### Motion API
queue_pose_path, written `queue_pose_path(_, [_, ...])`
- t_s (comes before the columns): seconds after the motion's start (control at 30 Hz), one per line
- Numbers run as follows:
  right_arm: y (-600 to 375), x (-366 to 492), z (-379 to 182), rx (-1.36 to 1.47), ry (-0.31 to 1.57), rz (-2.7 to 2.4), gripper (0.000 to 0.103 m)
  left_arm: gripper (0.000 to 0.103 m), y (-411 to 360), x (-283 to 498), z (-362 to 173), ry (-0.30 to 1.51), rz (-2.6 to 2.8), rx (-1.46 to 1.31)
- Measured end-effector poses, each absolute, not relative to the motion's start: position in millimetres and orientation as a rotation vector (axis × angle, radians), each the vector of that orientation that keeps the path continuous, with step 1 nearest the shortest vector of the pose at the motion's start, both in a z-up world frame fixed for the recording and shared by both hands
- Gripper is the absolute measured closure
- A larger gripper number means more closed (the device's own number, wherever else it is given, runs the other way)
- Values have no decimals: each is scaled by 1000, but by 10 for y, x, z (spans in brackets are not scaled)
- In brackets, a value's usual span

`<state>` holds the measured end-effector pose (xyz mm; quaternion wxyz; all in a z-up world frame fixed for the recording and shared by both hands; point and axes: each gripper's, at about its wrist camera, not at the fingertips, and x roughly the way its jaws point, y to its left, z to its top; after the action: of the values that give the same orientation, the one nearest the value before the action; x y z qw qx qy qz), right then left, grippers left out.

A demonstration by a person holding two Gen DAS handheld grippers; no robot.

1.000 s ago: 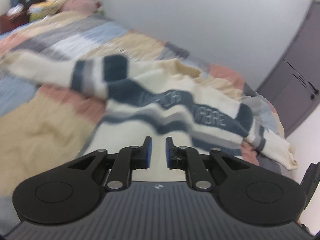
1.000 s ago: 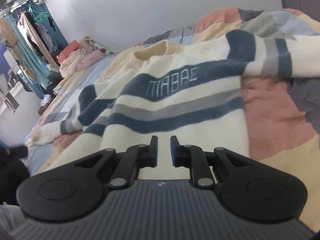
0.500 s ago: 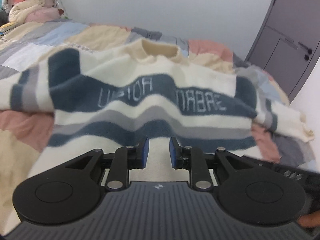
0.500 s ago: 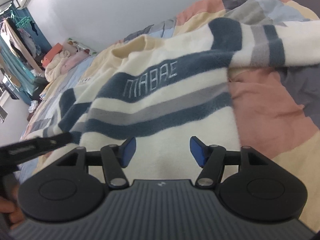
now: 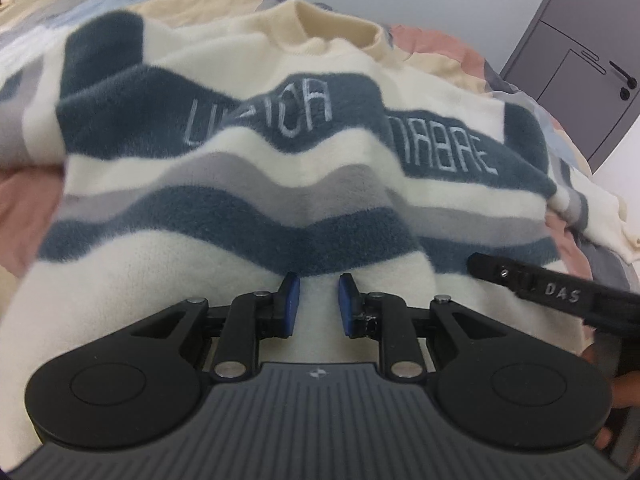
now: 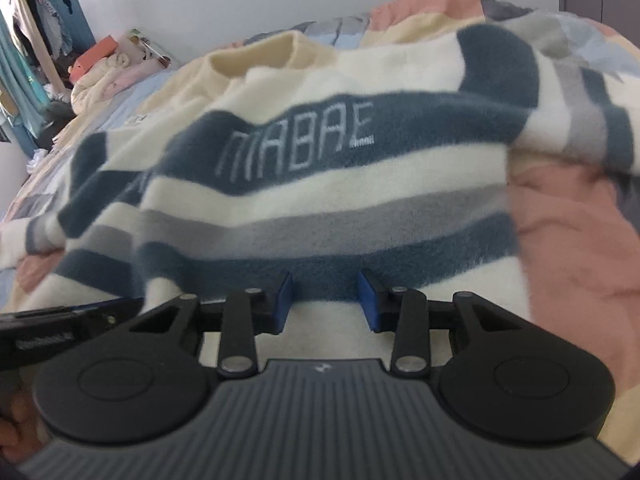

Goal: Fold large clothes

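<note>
Cream fleece sweater [image 5: 248,216] lies spread on a bed, over a patchwork quilt [image 6: 560,240] of pink, tan, grey and pale blue blocks. Navy and grey bands run across the chest. Stitched lettering sits in the upper navy band: the right wrist view reads "MABAE" clearly; in the left wrist view the same word looks like "MABAE", and a second word to its left is creased and only partly legible, ending in "ICA". Collar toward the far wall, fabric rumpled in waves.

Left gripper [image 5: 319,298] sits low over the cream hem area, blue pads apart by a narrow gap, nothing pinched between them. Right gripper [image 6: 325,298]: jaws closing, still apart, fleece below but not clamped.

Right gripper's side arm shows in the left view, printed "DAS". Grey door [image 5: 580,68] at far right. Heap of bedding [image 6: 116,68] and hanging clothes [image 6: 36,20] at far left.
</note>
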<state>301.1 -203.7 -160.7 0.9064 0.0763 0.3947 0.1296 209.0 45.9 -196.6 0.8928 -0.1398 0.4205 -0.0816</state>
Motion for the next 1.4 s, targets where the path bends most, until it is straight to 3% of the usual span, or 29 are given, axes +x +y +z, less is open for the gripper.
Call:
queue_pose_path(0.27, [-2125, 2992, -1554, 233, 796, 260, 65, 77, 577, 2039, -1919, 878, -183, -383])
queue_pose_path(0.43, [-2401, 2885, -1371, 303, 719, 180, 64, 64, 630, 1932, -1845, 881, -195, -416])
queue_pose_path(0.63, [-3007, 3019, -1108, 422, 679, 74, 61, 60, 708, 1784, -1782, 888, -224, -486])
queue_pose_path(0.7, [-3247, 3084, -997, 444, 673, 33, 54, 59, 705, 1725, -1730, 873, -224, -475])
queue_pose_path(0.73, [-3371, 3107, -952, 462, 667, 19, 42, 58, 700, 1696, -1706, 864, -224, -470])
queue_pose_path(0.83, [-3728, 3182, -889, 498, 657, -4, 41, 56, 701, 1645, -1679, 853, -227, -478])
queue_pose_path(1.13, [-5023, 3448, -1601, 811, 783, -265, 43, 56, 750, 1729, -1806, 891, -219, -519])
queue_pose_path(1.27, [-5487, 3384, -1816, 1029, 563, -229, 43, 56, 775, 1746, -1810, 863, -186, -543])
queue_pose_path(1.4, [-5828, 3314, -1927, 1074, 302, -261, 43, 56, 834, 1772, -1741, 797, -181, -612])
